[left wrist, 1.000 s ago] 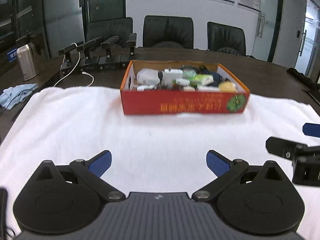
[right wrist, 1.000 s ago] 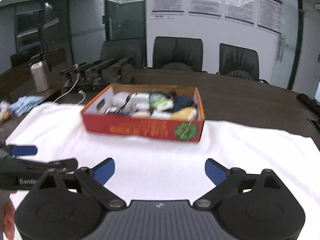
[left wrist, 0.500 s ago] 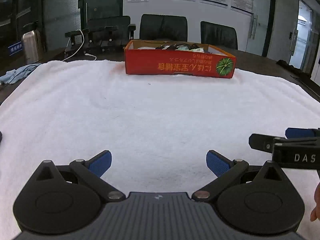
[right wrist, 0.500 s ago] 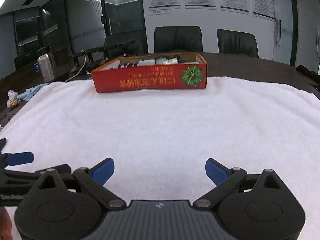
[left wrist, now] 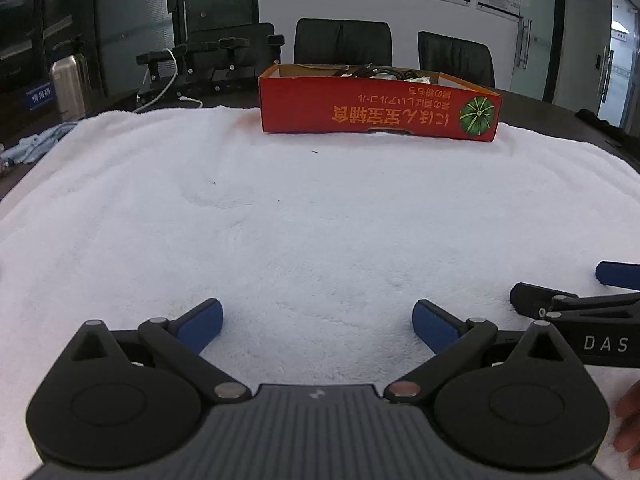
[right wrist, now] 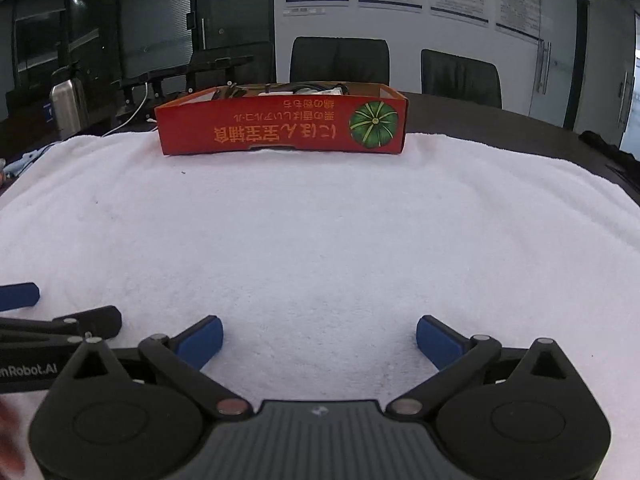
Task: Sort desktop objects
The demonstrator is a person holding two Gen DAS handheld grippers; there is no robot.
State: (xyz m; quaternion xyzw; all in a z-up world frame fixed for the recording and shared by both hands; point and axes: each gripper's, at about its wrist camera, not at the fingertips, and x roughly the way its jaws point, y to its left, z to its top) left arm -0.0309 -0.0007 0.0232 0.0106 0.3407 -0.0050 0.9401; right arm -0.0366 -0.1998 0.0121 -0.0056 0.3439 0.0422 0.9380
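Observation:
A red cardboard box [left wrist: 378, 108] with a green pumpkin print stands at the far side of the white towel [left wrist: 300, 232]; it also shows in the right wrist view [right wrist: 282, 128]. Cables and small items just show over its rim. My left gripper [left wrist: 318, 322] is open and empty, low over the towel's near part. My right gripper [right wrist: 319, 338] is open and empty, low beside it. Each gripper shows at the other view's edge: the right one [left wrist: 576, 292] and the left one [right wrist: 52, 312].
A steel flask [left wrist: 70, 84] and a blue cloth [left wrist: 38, 144] sit at the left on the dark table. Black stands with a white cable [left wrist: 208, 64] are behind the towel. Office chairs [left wrist: 344, 46] line the far side.
Both grippers have dropped from above the box to low over the near towel, so the box contents are now mostly hidden behind its front wall. Both stay open.

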